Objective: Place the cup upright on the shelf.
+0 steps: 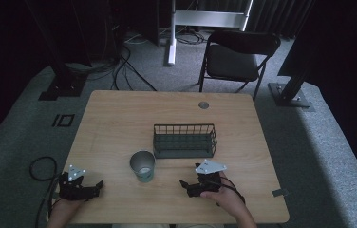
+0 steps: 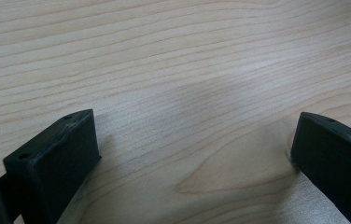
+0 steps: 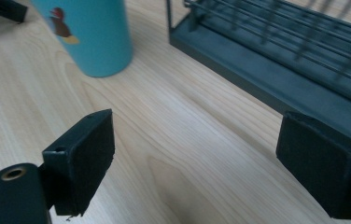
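This looked like a lab or recording studio rather than a home. A bare wooden tabletop stood on grey carpet, hemmed by dark curtains. Beyond the tabletop from the hand-held grippers, black metal stands were set on the floor, loose cables trailed, and a folding chair stood empty beside what seemed a white frame.

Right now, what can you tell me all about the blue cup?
The cup is a teal tumbler with a grey, metal-looking inside and a small cartoon bird on its side. It stands upright and open on the wooden table, just in front of the wire basket, between both grippers. Nothing grips it.
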A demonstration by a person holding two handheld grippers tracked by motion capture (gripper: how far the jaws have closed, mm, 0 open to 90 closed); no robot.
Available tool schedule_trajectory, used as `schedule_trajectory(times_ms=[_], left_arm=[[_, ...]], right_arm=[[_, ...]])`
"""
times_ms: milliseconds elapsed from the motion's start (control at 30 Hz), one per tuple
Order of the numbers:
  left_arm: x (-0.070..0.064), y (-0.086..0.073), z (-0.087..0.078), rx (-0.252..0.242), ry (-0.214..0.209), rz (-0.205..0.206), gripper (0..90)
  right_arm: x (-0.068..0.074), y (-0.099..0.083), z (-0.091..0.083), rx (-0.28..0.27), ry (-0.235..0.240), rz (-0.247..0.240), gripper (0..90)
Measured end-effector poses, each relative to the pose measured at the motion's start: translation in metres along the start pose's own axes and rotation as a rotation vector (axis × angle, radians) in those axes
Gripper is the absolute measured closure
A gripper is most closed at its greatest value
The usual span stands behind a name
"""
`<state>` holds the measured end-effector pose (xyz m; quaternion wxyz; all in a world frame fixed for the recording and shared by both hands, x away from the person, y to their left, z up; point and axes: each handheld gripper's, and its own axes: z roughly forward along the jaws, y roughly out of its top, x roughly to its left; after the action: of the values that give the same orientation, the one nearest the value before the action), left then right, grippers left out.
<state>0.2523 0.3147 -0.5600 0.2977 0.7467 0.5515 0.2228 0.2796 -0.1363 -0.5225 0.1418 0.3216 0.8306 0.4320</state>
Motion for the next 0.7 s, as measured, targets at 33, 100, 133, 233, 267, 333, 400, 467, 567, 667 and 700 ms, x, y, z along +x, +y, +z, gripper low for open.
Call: schedule_trajectory(times_ms=[33, 100, 133, 233, 267, 333, 400, 467, 567, 667, 700], left_arm=[[0.000, 0.000, 0.000, 0.000, 0.000, 0.000, 1.5], [0.000, 0.000, 0.000, 0.000, 0.000, 0.000, 1.5], [0.000, 0.000, 0.000, 0.000, 0.000, 0.000, 1.5], [0.000, 0.000, 0.000, 0.000, 0.000, 0.000, 1.4], [0.000, 0.000, 0.000, 0.000, 0.000, 0.000, 1.4], [0.000, 0.000, 0.000, 0.000, 0.000, 0.000, 1.5], [0.000, 0.000, 0.000, 0.000, 0.000, 0.000, 1.5], [0.000, 0.000, 0.000, 0.000, 0.000, 0.000, 1.5], [0.000, 0.000, 0.000, 0.000, 0.000, 0.000, 1.5], [0.000, 0.000, 0.000, 0.000, 0.000, 0.000, 1.4], [0.000, 0.000, 0.000, 0.000, 0.000, 0.000, 1.4]], right_arm=[[0.001, 0.001, 0.001, -0.005, 0.005, -0.002, 11.2], [0.003, 0.002, 0.003, -0.005, 0.013, -0.005, 11.2], [0.005, 0.003, 0.005, -0.004, 0.018, -0.011, 11.2], [0.010, 0.007, 0.009, -0.024, 0.051, -0.020, 11.2], [0.014, 0.010, 0.013, -0.036, 0.071, -0.034, 11.2], [0.017, 0.012, 0.015, -0.037, 0.078, -0.048, 11.2], [0.020, 0.014, 0.019, -0.036, 0.092, -0.054, 11.2], [0.024, 0.016, 0.022, -0.035, 0.102, -0.063, 11.2], [0.029, 0.019, 0.027, -0.039, 0.122, -0.078, 11.2], [0.033, 0.022, 0.031, -0.045, 0.131, -0.088, 11.2], [0.036, 0.024, 0.035, -0.045, 0.144, -0.093, 11.2]])
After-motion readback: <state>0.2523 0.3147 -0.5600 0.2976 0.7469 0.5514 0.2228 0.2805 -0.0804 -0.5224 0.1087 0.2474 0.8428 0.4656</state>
